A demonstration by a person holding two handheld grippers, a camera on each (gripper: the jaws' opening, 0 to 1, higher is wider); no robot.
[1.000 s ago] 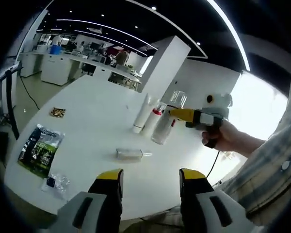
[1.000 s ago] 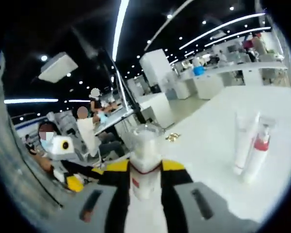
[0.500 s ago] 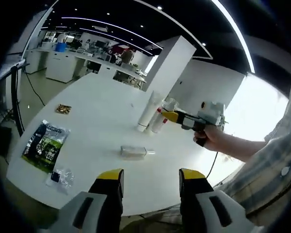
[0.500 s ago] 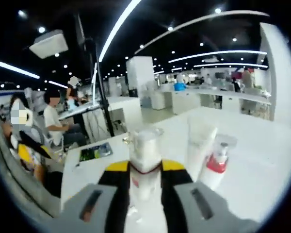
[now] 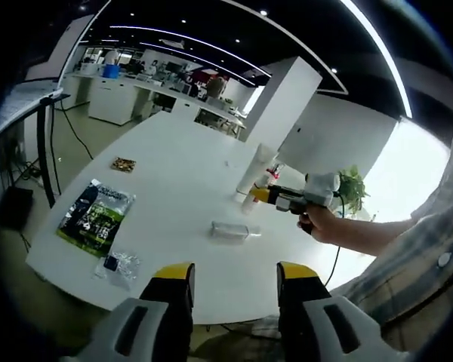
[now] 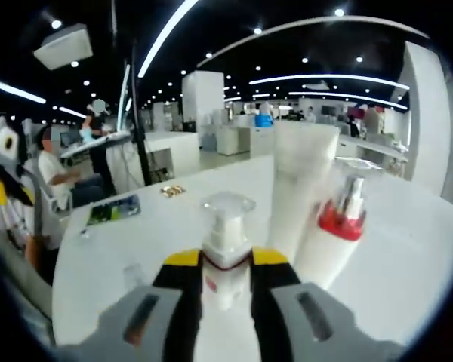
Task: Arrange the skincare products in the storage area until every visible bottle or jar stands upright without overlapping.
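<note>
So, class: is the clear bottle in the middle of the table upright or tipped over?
Tipped over: the clear bottle lies on its side on the table.

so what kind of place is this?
Looks like an open-plan office or lab: a big white table, rows of white desks behind, seated people at workstations, and strip lights on a dark ceiling.

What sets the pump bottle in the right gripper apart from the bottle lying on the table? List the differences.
The pump bottle stands upright, clamped in the right gripper; the lying bottle rests on its side on the table, untouched. The pump bottle sits beside the white tube and the red-collared bottle; the lying bottle lies apart from them. Both look clear.
</note>
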